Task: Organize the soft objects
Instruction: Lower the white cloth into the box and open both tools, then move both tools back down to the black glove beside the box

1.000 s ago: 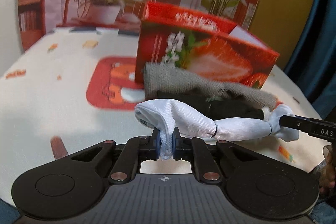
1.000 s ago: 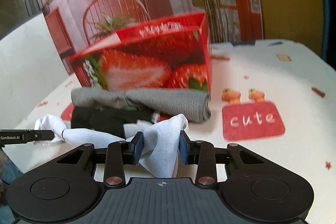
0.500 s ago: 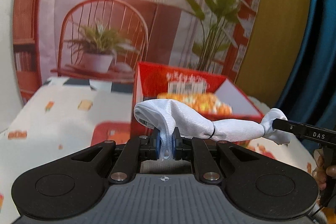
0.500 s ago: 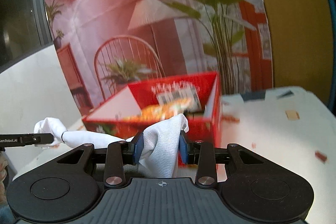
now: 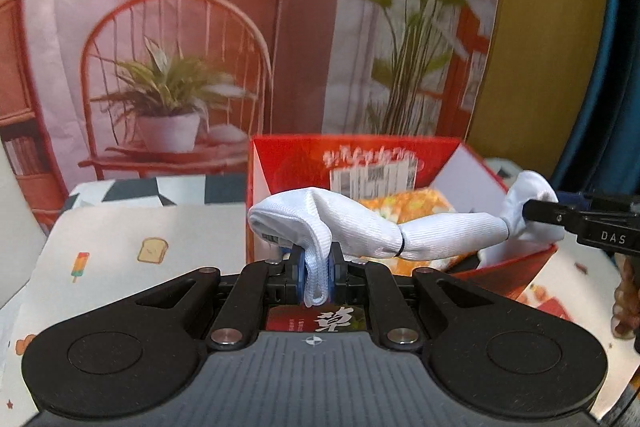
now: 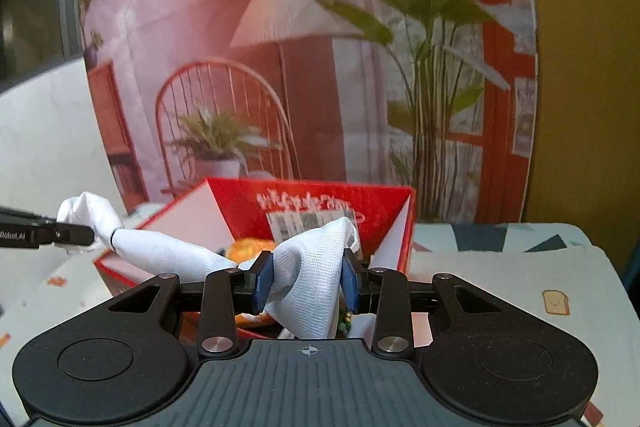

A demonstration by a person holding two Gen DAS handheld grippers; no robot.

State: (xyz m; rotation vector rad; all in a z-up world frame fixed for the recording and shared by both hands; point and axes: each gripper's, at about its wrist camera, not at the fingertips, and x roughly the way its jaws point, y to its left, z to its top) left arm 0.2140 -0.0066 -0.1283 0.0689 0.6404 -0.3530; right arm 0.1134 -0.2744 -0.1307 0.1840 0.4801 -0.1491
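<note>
A rolled white cloth (image 5: 400, 227) with a thin black band around its middle hangs stretched between both grippers, over the open red strawberry box (image 5: 516, 267). My left gripper (image 5: 316, 273) is shut on one end of it. My right gripper (image 6: 306, 281) is shut on the other end (image 6: 316, 259); its tip also shows at the right of the left wrist view (image 5: 536, 211). The box (image 6: 396, 227) holds an orange patterned soft item (image 5: 408, 205). The left gripper's tip holds the cloth at the left of the right wrist view (image 6: 76, 235).
The box stands on a white tablecloth (image 5: 140, 227) printed with small toast and ice-lolly pictures. A printed backdrop (image 5: 180, 67) with a chair, plants and a lamp hangs behind the table. A blue curtain (image 5: 600, 87) is at the far right.
Both grippers have lifted the white cloth from the table front and carried it forward over the open box. The grey and black folded cloths have dropped out of view.
</note>
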